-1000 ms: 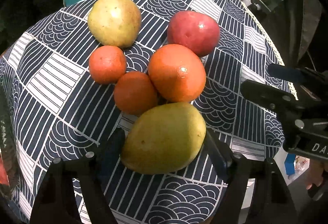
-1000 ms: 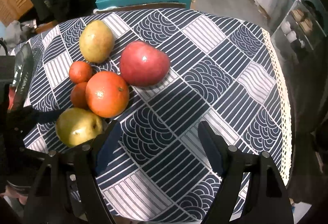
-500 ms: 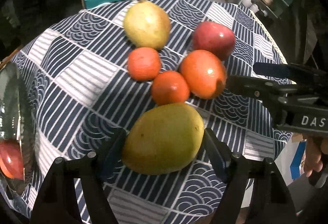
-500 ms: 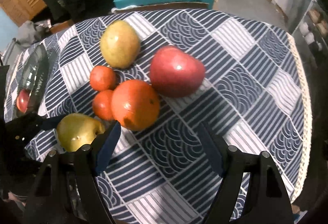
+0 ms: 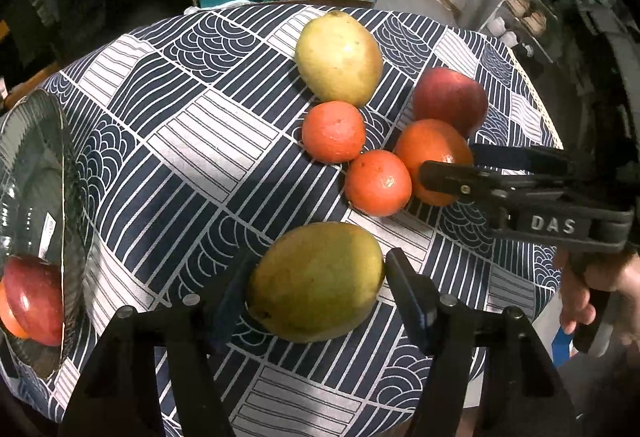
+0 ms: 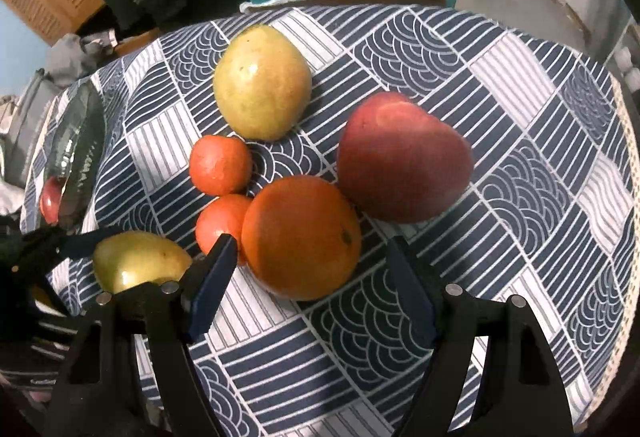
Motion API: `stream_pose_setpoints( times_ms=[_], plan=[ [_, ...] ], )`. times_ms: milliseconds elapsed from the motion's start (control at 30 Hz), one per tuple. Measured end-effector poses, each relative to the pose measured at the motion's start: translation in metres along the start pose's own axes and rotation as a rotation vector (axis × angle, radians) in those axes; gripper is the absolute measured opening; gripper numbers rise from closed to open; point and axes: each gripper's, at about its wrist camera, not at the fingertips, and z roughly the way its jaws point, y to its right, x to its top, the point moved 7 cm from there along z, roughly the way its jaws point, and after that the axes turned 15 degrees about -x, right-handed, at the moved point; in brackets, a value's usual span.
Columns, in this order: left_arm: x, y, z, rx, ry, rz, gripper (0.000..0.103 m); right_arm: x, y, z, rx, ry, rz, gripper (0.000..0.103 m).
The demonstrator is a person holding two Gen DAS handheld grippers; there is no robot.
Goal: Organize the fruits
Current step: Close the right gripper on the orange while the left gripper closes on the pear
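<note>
From the left wrist view, the near mango point(image 5: 316, 283) lies with its long axis across the picture, stem end low left, and the left gripper point(image 5: 316, 289) has just been closing on it, both pads now pressed to its flanks; a glass bowl point(image 5: 60, 197) with a red fruit point(image 5: 34, 299) sits at the table's left edge, with bare tablecloth point(image 5: 192, 141) between. From the right wrist view, the right gripper point(image 6: 308, 277) stands spread, the large orange point(image 6: 300, 237) just ahead between its fingertips, untouched, and patterned cloth is open to the right.
</note>
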Motion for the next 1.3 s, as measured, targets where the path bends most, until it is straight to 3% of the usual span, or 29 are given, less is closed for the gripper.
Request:
stream_pose_setpoints(
  times_ms=[200, 267, 333, 800, 1300],
  plan=[
    [0.000, -0.006, 0.003, -0.022, -0.001, -0.042, 0.071, 0.001, -0.003, 0.013, 0.050, -0.032, 0.029, 0.078],
    [-0.001, -0.007, 0.005, -0.037, -0.004, -0.059, 0.071, 0.001, -0.003, 0.013, 0.093, -0.045, 0.048, 0.068],
    [-0.003, -0.008, 0.007, -0.046, -0.013, -0.066, 0.072, 0.000, -0.002, 0.011, 0.095, -0.049, 0.051, 0.066],
    [-0.012, -0.009, 0.021, -0.032, -0.072, -0.061, 0.073, -0.035, -0.005, -0.004, -0.135, -0.080, -0.114, 0.066],
    [-0.013, 0.001, 0.023, 0.022, -0.061, 0.056, 0.072, -0.019, -0.013, 0.005, -0.119, -0.036, -0.113, 0.066]
  ],
)
